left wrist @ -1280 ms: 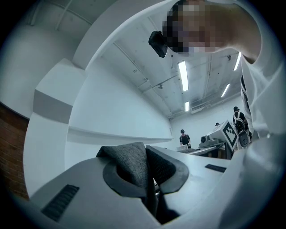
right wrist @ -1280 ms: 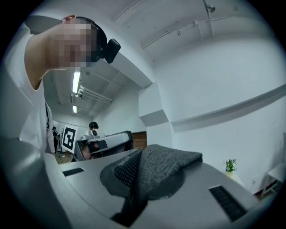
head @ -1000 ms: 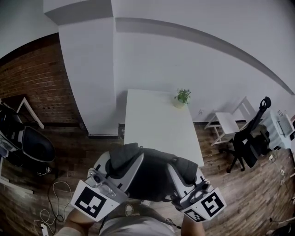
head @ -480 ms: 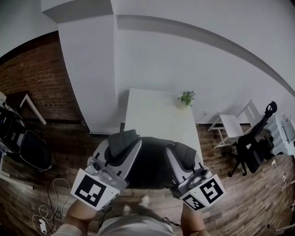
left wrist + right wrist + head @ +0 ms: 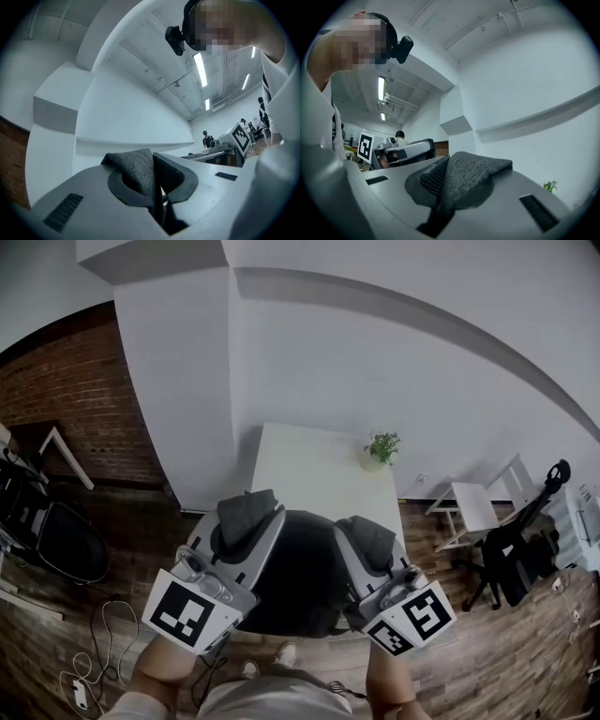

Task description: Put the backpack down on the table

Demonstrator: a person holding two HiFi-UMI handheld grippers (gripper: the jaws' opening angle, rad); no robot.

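Observation:
A dark backpack (image 5: 298, 573) hangs in the air between my two grippers, over the near end of the white table (image 5: 314, 474). My left gripper (image 5: 246, 521) is shut on its grey fabric strap (image 5: 138, 169), which bunches out between the jaws. My right gripper (image 5: 361, 538) is shut on the other grey strap (image 5: 469, 178) in the same way. Both grippers point roughly level towards the wall. The bag's underside is hidden, so I cannot tell whether it touches the table.
A small potted plant (image 5: 380, 447) stands at the table's far right corner. A white wall and pillar (image 5: 178, 390) rise behind it. Black office chairs (image 5: 520, 549) stand at right and another chair (image 5: 66, 540) at left. Cables (image 5: 89, 667) lie on the wooden floor.
Both grippers have carried the backpack forward towards the table. The bag now covers more of the table's near end, and my feet show behind it.

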